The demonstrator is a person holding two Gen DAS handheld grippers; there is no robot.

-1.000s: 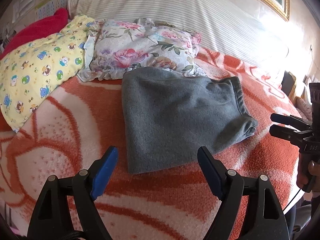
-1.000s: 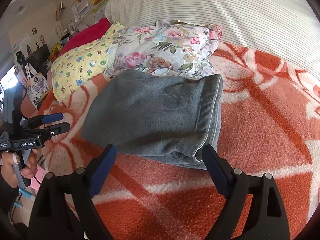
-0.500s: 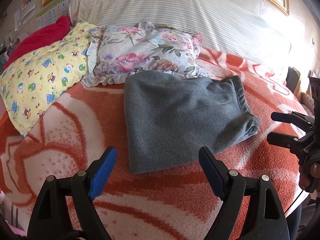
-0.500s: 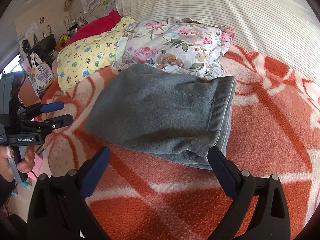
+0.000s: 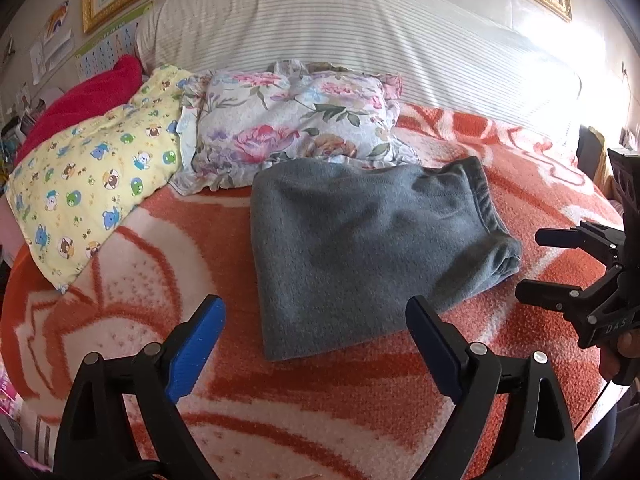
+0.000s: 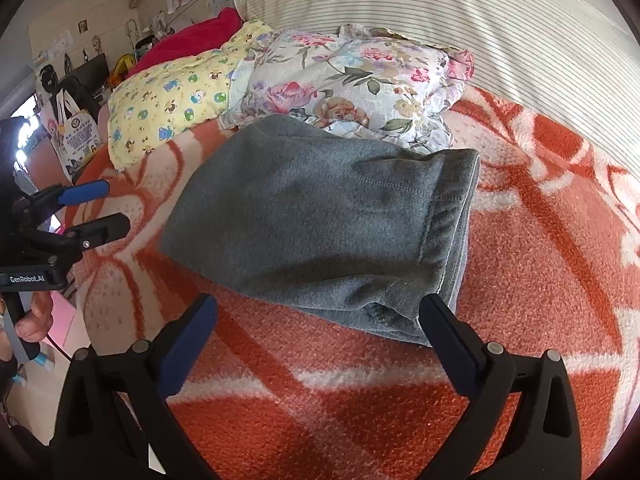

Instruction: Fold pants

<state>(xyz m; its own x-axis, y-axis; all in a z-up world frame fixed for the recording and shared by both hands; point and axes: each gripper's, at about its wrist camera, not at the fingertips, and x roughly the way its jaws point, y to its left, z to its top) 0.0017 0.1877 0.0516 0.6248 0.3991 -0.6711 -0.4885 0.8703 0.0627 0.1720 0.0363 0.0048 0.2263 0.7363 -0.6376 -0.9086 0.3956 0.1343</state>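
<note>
Left wrist view: pants [image 5: 360,248] folded, lying on bed blanket [image 5: 160,248] against floral pillow [image 5: 296,124]. My left tongs [image 5: 316,332] and right tongs [image 6: 320,332] spread wide, empty. Risk: stray snag on stacked waistband edge undoes fold.

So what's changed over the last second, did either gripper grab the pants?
No grab. Both grippers stayed open and empty. The left gripper and right gripper drifted slightly, so the folded grey pants sit a little lower and larger in each view; the right gripper also opened wider, as seen from the left view. The pants kept the same folded shape on the orange blanket, touching the floral pillow.
</note>
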